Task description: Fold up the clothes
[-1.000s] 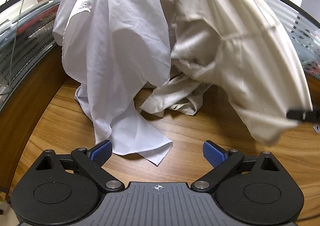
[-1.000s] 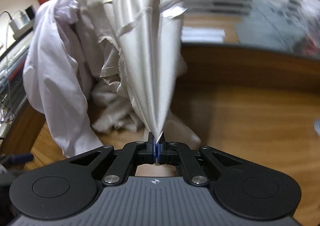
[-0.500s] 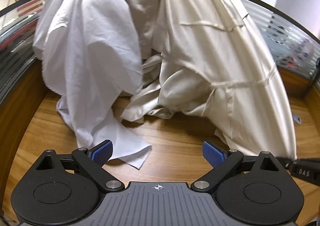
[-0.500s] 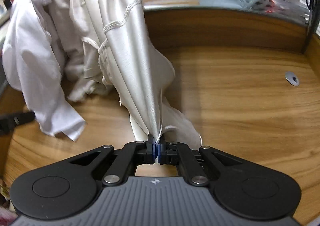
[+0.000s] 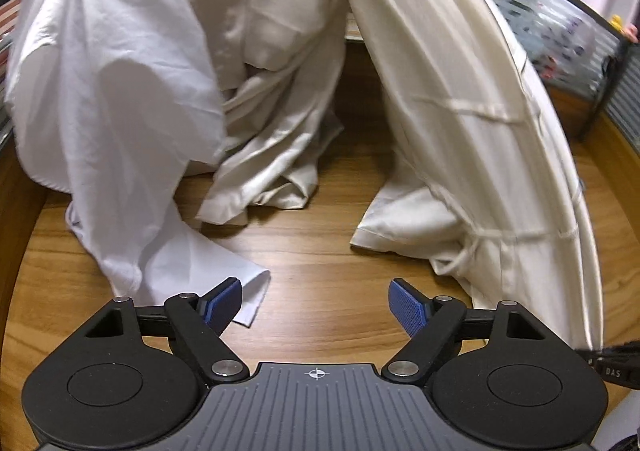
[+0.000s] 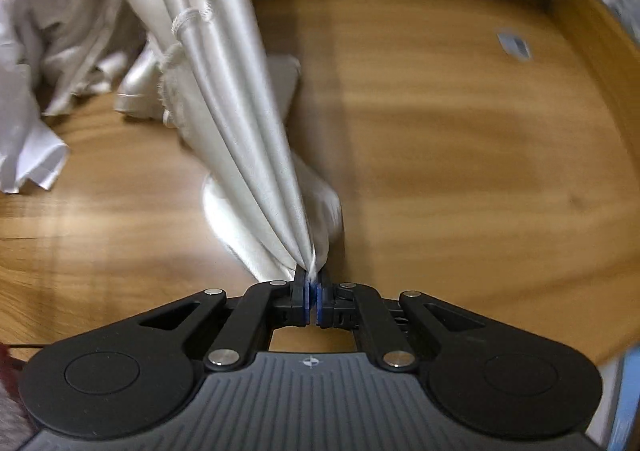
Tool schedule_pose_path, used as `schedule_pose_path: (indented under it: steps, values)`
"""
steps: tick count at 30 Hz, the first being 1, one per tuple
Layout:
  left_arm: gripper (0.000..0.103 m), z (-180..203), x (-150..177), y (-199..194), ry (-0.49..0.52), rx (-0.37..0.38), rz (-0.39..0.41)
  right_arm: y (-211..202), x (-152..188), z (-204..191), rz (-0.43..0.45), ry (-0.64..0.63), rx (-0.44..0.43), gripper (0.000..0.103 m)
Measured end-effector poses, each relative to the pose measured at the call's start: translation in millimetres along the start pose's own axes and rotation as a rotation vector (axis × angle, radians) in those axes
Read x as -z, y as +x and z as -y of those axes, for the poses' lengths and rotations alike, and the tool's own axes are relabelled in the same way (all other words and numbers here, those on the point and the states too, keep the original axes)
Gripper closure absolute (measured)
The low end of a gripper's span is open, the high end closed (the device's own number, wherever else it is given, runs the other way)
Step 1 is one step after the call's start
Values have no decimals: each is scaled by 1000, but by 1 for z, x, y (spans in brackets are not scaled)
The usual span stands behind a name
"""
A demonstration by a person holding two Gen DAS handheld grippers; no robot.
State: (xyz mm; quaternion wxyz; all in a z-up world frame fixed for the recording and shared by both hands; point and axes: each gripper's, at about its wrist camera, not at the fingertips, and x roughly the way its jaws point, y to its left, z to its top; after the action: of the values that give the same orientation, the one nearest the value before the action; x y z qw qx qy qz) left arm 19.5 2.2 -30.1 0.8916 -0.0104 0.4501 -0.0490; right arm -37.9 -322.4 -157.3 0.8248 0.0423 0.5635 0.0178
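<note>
While the left hand-held gripper [image 5: 316, 301] gapes empty, the right hand-held gripper [image 6: 311, 291] pinches the cream garment [image 6: 248, 123]

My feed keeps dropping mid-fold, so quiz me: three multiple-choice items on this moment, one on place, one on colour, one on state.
1. Where does the white garment's loose corner lie?
A. by the left gripper's left finger
B. under the right gripper
C. off the table

2. What colour is the garment the right gripper holds?
A. blue
B. cream
C. red

3. How do the left gripper's fingers stand?
A. shut on cloth
B. shut, empty
C. open, empty

Answers: 1 A, the corner ends beside that blue pad. 2 B, the cream garment runs into the shut fingers. 3 C, bare wood shows between the pads.
</note>
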Motion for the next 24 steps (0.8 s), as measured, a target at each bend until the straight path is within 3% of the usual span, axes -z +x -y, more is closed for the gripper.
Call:
schedule_pose_path:
  steps: [11,15,17,21,22,23,24]
  values:
    - [20,29,1,12,73,66,8,35,61,52,-177,114,73,100]
    - [18,38,3,14,101,78,20,17,61,61,-97,118,65,95]
    - [16,40,3,15,104,77,18,5,52,61,-18,112,55,74]
    - [16,36,1,19,92,55,20,-16,19,56,123,84,17,44]
    - [16,34,0,20,85,47,22,-19,9,54,148,68,12,28]
    - [16,32,-1,21,78,38,24,-22,-3,52,165,46,3,20]
    - [14,30,-2,22,71,29,26,-23,-21,49,175,26,-12,20]
